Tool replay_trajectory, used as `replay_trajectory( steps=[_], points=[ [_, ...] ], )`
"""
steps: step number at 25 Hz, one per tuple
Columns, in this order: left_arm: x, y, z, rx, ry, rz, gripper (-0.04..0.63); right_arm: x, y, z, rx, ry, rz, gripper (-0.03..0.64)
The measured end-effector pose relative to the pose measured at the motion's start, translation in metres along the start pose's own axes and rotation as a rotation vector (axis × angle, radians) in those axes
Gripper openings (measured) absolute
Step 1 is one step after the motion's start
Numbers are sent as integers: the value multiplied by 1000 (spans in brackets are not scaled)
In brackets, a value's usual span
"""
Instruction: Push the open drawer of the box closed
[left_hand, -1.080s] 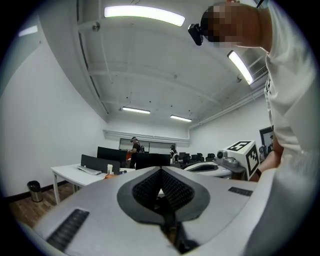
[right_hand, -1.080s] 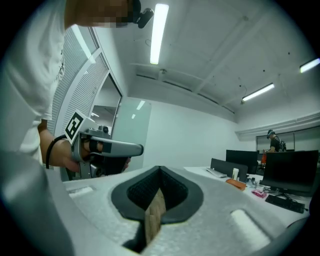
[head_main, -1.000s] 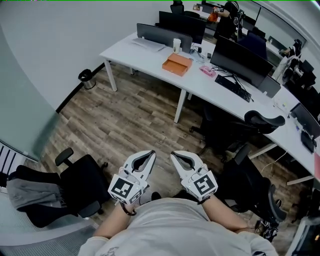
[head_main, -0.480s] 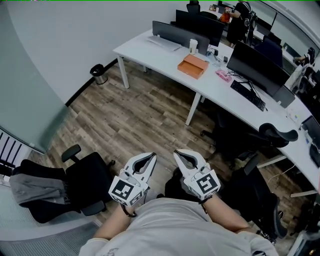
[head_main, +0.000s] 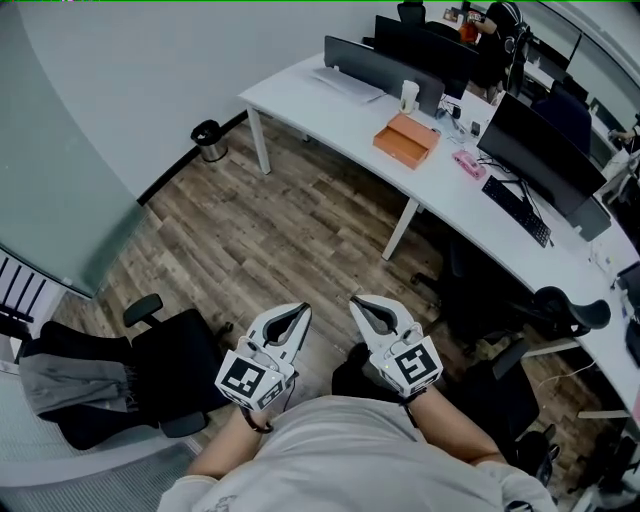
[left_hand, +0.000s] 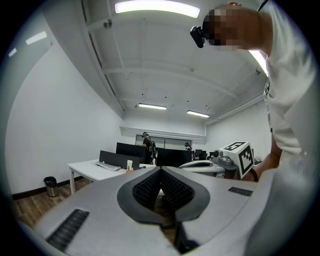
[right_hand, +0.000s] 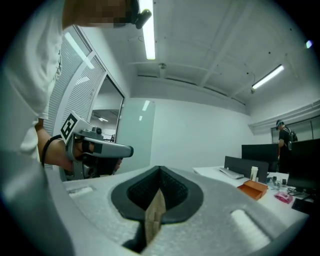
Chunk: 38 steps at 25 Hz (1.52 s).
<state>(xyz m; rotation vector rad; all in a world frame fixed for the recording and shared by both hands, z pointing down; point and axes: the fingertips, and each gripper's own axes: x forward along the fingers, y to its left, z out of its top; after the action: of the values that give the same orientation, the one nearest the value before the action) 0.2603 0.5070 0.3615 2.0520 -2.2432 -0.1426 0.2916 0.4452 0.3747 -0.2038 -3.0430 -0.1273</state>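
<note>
An orange box (head_main: 406, 140) lies on the long white desk (head_main: 330, 104), far across the room from me; it also shows small in the right gripper view (right_hand: 255, 189). From here I cannot tell whether a drawer stands out of it. Both grippers are held close to my chest, pointing forward over the wooden floor. My left gripper (head_main: 300, 312) is shut, its ribbed pads meeting with nothing between them (left_hand: 160, 171). My right gripper (head_main: 358, 303) is shut and empty too (right_hand: 160, 170). Each gripper shows in the other's view.
Monitors (head_main: 540, 126), a keyboard (head_main: 518, 209), a cup (head_main: 408, 96) and a pink object (head_main: 468, 163) are on the desk. Black office chairs stand at my left (head_main: 170, 372) and right (head_main: 560, 312). A bin (head_main: 208, 139) stands by the wall. A person stands at the far desks (head_main: 500, 30).
The head view has shifted: the desk and orange box now sit further right and lower in the picture. Both grippers stay shut in the same place before my chest.
</note>
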Motion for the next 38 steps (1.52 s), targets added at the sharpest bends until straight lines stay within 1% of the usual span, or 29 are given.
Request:
replay_trajectory(
  steps=[4,6,8,9,11,15,18,22,27,31,33,36,38],
  points=[
    [48,24,4,1,7,15,-2,22,-54,-2,-16,-10,-3,2],
    [75,31,10,40,12,27,-2,31,-80,-3,-1,-14,11,2],
    [105,37,17,88,16,24,-2,39,-108,-4,0,-22,19,2],
    [120,39,19,99,16,21,-2,42,-122,-3,-2,-25,19,2],
    [151,45,23,103,19,16,-2,46,-152,0,-11,-29,15,2],
    [204,53,27,85,17,6,-2,49,-201,0,-14,-14,10,2],
    [234,53,23,78,26,-19,-2,45,-234,-7,-6,-32,-20,2],
    [263,54,18,76,36,-66,-2,43,-260,-7,-3,-32,-56,2],
    [295,54,20,51,36,-113,-2,38,-286,-12,8,-13,-109,2],
    [319,58,22,65,28,-168,-2,38,-310,-17,-12,-11,-165,2],
    [331,63,22,60,24,-197,-2,41,-319,-15,-13,-11,-188,2],
    [347,78,19,38,18,-231,-2,51,-329,-11,8,18,-226,2],
    [358,88,23,30,19,-248,-2,59,-339,-13,0,19,-251,2]
  ],
)
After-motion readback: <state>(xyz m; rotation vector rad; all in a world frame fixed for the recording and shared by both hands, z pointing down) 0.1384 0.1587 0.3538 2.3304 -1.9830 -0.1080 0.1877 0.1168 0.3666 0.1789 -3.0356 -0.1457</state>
